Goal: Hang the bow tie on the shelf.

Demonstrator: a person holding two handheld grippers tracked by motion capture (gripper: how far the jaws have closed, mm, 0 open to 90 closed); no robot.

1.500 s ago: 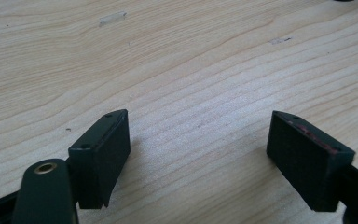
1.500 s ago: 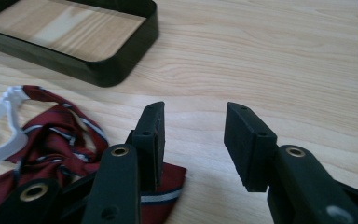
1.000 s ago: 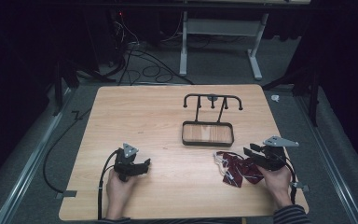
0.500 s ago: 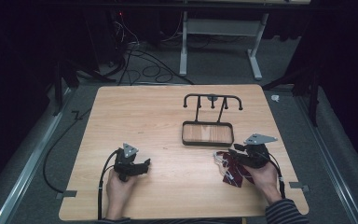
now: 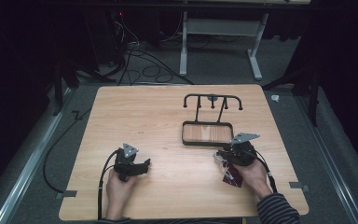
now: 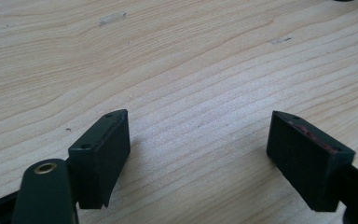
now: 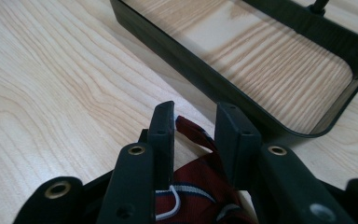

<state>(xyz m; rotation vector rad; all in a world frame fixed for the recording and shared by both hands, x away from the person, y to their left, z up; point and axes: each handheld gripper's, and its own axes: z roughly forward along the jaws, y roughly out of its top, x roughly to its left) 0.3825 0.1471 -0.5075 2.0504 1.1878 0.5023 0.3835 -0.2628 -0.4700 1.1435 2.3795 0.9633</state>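
Here the right gripper [image 7: 193, 123] is pinching the dark red cloth [image 7: 200, 186] between nearly closed jaws, just beside the black tray [image 7: 242, 88], while the left gripper [image 6: 198, 154], well apart from the tray, is holding its jaws spread.

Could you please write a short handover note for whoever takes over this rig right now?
Left tongs: open, holding nothing, resting low over bare table at the near left.
Right tongs: jaws close around a fold of the dark red striped cloth, at the near right, just in front of the black tray stand.
Done: the cloth is gripped; part of it lies on the table under the right hand.
Left: probably lifting the cloth and hanging it on the stand's hook rail or setting it in the tray; nothing is on the stand yet.
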